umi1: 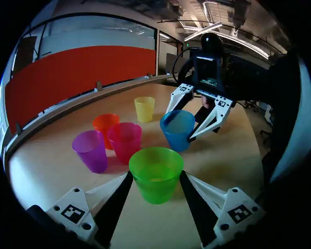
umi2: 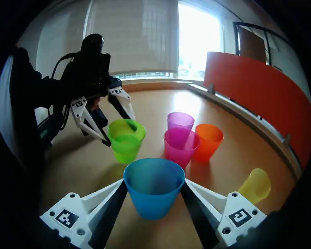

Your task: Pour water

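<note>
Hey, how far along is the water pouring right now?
Done: the left gripper grips the green cup and the right gripper the blue cup. In hand: both cups stand upright on the table, neither tilted. Left: the pour itself. The purple cup, pink cup, orange cup and yellow cup sit nearby.

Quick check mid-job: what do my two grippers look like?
The left gripper and right gripper match: white wedge-shaped fingers with black inner pads, a square black-and-white marker on each finger, a black boxy body behind, and a black cable looping off it.
</note>
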Demonstrator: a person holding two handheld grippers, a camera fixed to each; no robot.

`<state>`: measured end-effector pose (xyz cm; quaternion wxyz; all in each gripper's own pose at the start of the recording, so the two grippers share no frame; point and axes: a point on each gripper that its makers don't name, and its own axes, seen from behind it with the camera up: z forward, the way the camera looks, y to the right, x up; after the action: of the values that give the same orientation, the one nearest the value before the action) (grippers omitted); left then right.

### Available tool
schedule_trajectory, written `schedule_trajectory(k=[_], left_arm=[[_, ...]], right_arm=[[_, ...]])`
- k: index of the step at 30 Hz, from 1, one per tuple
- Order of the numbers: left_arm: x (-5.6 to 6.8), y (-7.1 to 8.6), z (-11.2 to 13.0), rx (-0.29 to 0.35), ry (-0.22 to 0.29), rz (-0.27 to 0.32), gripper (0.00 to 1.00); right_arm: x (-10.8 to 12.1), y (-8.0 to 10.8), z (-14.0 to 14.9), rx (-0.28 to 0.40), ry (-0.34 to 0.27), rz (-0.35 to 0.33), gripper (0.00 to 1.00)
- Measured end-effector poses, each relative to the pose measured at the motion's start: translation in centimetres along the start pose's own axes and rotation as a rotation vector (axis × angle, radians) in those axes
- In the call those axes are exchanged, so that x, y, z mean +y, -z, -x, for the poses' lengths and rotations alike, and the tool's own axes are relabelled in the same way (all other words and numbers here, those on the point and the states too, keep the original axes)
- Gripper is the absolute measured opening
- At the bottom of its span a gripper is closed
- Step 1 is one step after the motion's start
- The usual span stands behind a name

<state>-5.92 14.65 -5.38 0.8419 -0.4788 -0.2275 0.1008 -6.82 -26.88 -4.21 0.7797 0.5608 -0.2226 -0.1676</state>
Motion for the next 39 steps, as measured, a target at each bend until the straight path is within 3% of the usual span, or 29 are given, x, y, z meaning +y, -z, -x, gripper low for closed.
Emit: schedule_trajectory(k=[39], left_arm=[[0.1, 0.2, 1.6, -0.036, 0.001, 0.002, 0.82]], right_arm=[[-0.8, -0.4, 1.8, -0.027, 0.012, -0.003, 0.89]])
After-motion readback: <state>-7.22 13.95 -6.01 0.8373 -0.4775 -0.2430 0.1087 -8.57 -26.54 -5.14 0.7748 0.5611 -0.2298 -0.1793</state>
